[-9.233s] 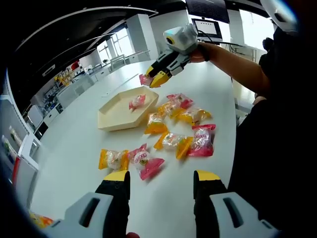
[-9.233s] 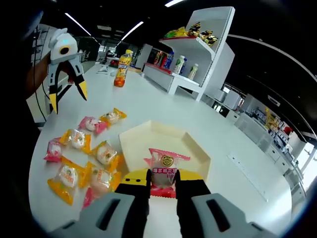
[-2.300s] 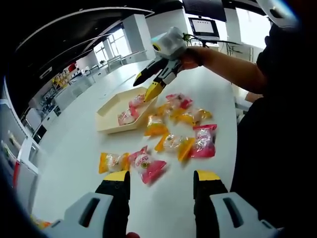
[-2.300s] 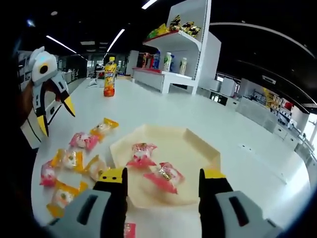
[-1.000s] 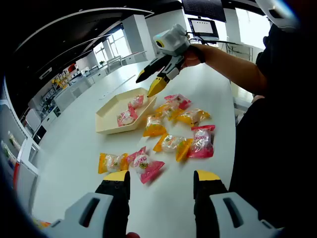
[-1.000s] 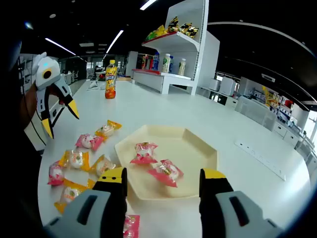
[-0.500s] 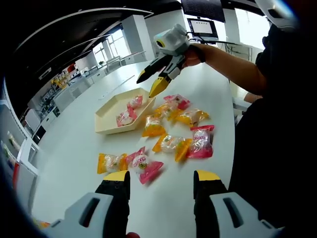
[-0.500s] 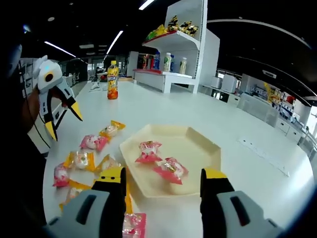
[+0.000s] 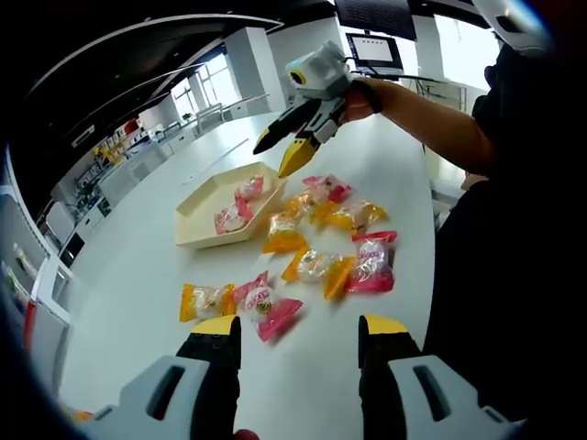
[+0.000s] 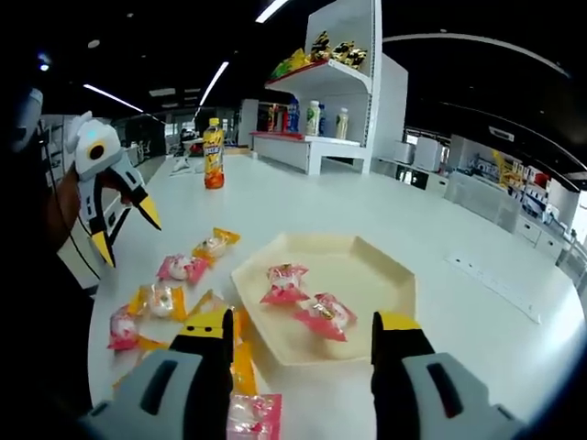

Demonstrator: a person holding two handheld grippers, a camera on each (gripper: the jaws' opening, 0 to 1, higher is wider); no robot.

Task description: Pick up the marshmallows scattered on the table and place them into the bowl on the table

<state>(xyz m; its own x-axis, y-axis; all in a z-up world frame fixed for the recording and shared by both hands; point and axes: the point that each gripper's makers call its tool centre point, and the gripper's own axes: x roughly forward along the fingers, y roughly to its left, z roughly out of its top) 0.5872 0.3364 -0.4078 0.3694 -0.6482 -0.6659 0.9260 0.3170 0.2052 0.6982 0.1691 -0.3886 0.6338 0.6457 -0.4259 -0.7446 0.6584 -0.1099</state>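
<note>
Marshmallows [image 9: 312,264] lie loose on the tabletop [image 9: 138,266], two in the bowl [image 10: 367,275]; both tongs gape empty, so lower your right tongs [image 10: 303,332] squarely over one wrapper

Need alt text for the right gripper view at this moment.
The open right gripper hangs over a white table, facing a cream bowl holding two pink marshmallow packets. Yellow and pink packets lie scattered left, below the open left gripper.
</note>
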